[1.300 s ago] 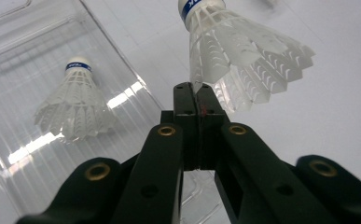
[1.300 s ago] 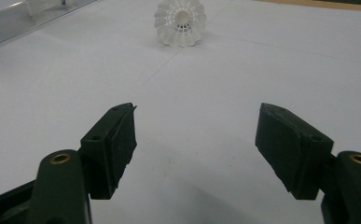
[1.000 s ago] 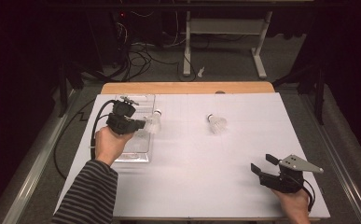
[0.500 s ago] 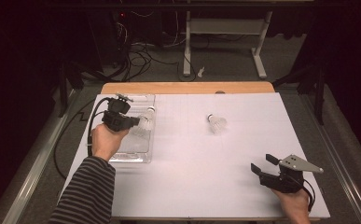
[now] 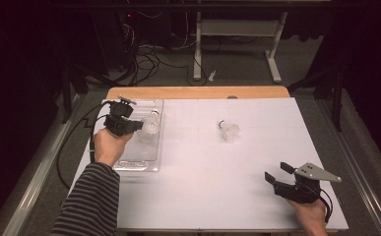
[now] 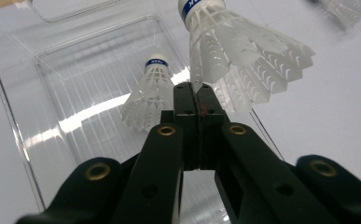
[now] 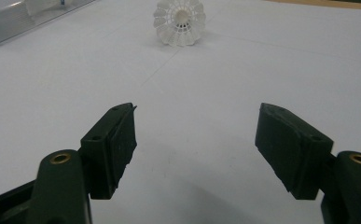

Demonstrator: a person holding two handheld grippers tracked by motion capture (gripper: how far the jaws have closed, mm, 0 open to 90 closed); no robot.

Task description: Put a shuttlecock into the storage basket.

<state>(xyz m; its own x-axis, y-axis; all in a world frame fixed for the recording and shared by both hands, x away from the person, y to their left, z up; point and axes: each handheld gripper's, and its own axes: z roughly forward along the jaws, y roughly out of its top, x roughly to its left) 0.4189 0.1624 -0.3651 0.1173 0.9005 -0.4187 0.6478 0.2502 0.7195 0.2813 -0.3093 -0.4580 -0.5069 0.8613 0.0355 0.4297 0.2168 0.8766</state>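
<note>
From the high view, a white sheet covers most of the surface (image 5: 198,167), leaving a strip of bare wood along its far edge, and dark floor surrounds it with loose cables (image 5: 148,61) and the legs of a white stand (image 5: 237,44) beyond. A clear tray (image 5: 151,160) lies at the sheet's left side; above it the left claw (image 5: 140,125) holds a shuttlecock (image 5: 151,127), while a second shuttlecock (image 5: 229,130) lies alone mid-sheet, well apart from the right claw (image 5: 275,173) near the front right corner. In the left gripper view, the claw is pressed together, pinching the held shuttlecock's skirt edge, with a third shuttlecock (image 6: 151,95) lying inside the tray. In the right gripper view, the claw stands spread over bare white sheet.
</note>
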